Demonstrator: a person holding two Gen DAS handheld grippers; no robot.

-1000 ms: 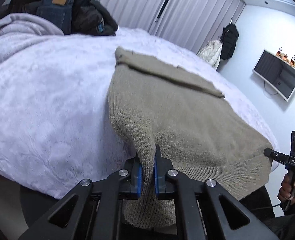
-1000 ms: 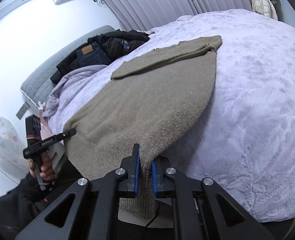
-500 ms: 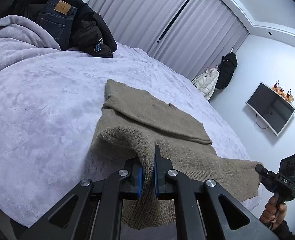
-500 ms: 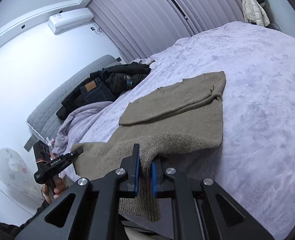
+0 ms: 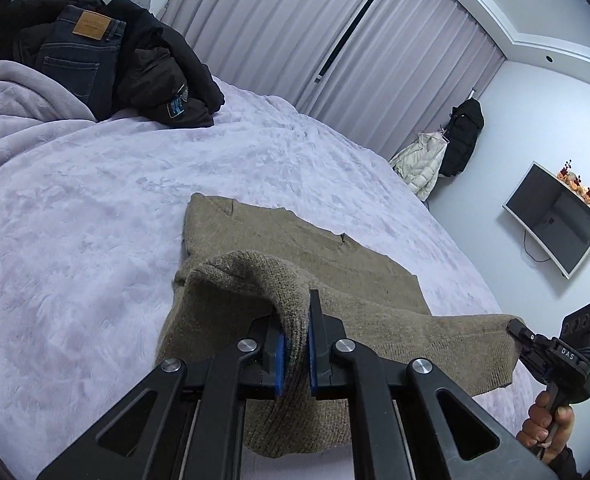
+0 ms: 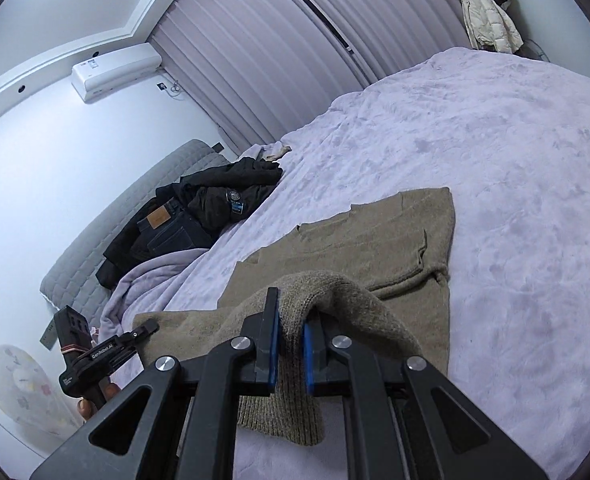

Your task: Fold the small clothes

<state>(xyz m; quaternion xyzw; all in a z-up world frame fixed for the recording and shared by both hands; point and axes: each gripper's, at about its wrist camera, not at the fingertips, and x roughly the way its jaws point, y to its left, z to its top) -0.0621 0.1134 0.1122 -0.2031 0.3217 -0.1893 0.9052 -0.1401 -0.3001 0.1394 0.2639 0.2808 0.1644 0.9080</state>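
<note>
My left gripper (image 5: 295,344) is nearly closed, blue pads pinching a bunched corner of the tan knit sweater (image 5: 303,248); fabric is squeezed between the pads and a flap hangs down below them. My right gripper (image 6: 291,344) is the same, nearly closed on the other near corner of the sweater (image 6: 375,240), knit draped over the top of the fingers and dangling under them. Both pinched corners are raised off the bed (image 5: 95,240), and the sweater's near edge stretches between the two grippers. In the left wrist view the right gripper (image 5: 523,332) shows at the far right, its tip on the sweater edge, with my hand (image 5: 547,428) on the handle. In the right wrist view the left gripper (image 6: 143,330) shows at the left, tip at the sweater edge. The rest of the sweater lies flat on the lavender blanket just beyond the grippers, a folded part on its far end. A pile of dark clothes (image 5: 135,64) with jeans sits far left on the bed, well apart from the sweater. Curtains (image 5: 295,32) are behind.
</note>
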